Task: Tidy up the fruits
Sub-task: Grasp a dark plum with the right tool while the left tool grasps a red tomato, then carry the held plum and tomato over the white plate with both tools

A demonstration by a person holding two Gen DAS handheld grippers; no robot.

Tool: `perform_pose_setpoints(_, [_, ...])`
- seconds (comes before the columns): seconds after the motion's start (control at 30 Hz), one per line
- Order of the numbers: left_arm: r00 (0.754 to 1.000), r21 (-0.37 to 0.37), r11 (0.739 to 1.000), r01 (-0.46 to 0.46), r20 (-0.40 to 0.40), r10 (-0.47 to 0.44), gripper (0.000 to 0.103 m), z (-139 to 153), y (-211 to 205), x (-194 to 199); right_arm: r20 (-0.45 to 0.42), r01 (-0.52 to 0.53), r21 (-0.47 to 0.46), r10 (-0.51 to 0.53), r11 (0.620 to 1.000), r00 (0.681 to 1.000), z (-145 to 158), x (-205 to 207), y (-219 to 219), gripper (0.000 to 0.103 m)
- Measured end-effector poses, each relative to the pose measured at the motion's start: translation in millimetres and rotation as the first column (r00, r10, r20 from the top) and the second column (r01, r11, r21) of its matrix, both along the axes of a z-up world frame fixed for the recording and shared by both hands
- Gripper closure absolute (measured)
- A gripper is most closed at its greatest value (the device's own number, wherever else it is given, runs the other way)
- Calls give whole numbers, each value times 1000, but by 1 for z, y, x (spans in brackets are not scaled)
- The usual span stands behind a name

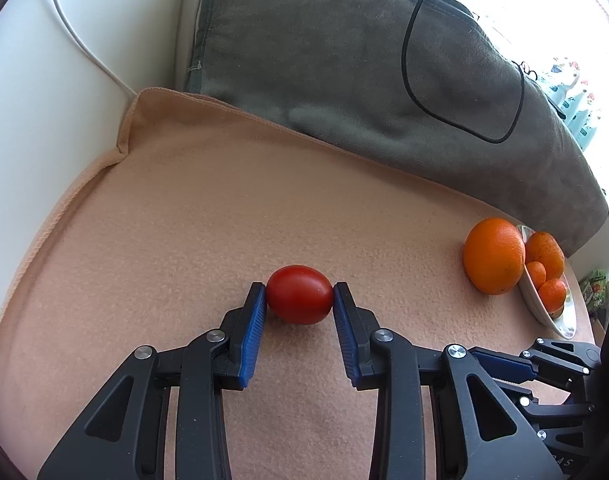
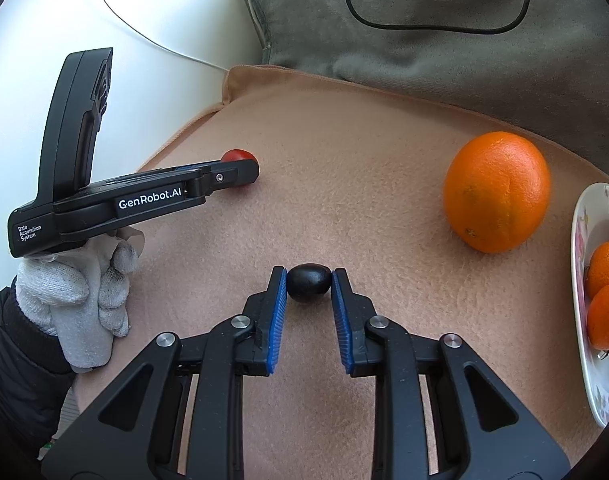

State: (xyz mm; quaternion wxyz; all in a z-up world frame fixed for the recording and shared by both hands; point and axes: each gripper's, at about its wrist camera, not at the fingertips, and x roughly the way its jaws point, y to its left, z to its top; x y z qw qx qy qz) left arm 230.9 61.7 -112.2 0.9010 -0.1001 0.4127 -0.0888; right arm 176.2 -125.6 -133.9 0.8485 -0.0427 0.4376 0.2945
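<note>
My left gripper (image 1: 299,294) is shut on a red tomato (image 1: 299,294), which rests on the beige cloth (image 1: 164,208); the tomato also shows in the right wrist view (image 2: 237,155). My right gripper (image 2: 308,280) is shut on a small black oval fruit (image 2: 308,282) low over the cloth. A large orange (image 2: 496,191) sits to the right, also seen in the left wrist view (image 1: 493,255). A white floral plate (image 2: 584,248) at the right edge holds several small tangerines (image 2: 606,312).
A grey cushion (image 1: 344,60) with a black cable (image 1: 408,40) on it lies behind the cloth. A white wall surface (image 1: 32,120) with a white cord runs along the left. A gloved hand (image 2: 80,292) holds the left gripper.
</note>
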Motion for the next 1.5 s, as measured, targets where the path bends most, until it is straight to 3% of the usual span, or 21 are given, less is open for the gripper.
perform_pose_setpoints(0.3, [1000, -32, 999, 13, 23, -13, 71, 14, -7, -19, 30, 16, 19, -17, 1000, 999, 9, -10, -14, 79])
perform_pose_setpoints(0.7, [994, -43, 995, 91, 66, -88, 71, 34, -49, -41, 69, 74, 49, -77, 996, 995, 28, -32, -49, 79])
perform_pose_setpoints(1.5, [960, -43, 963, 266, 107, -260, 71, 53, -129, -69, 138, 243, 110, -257, 964, 957, 60, -64, -142, 79])
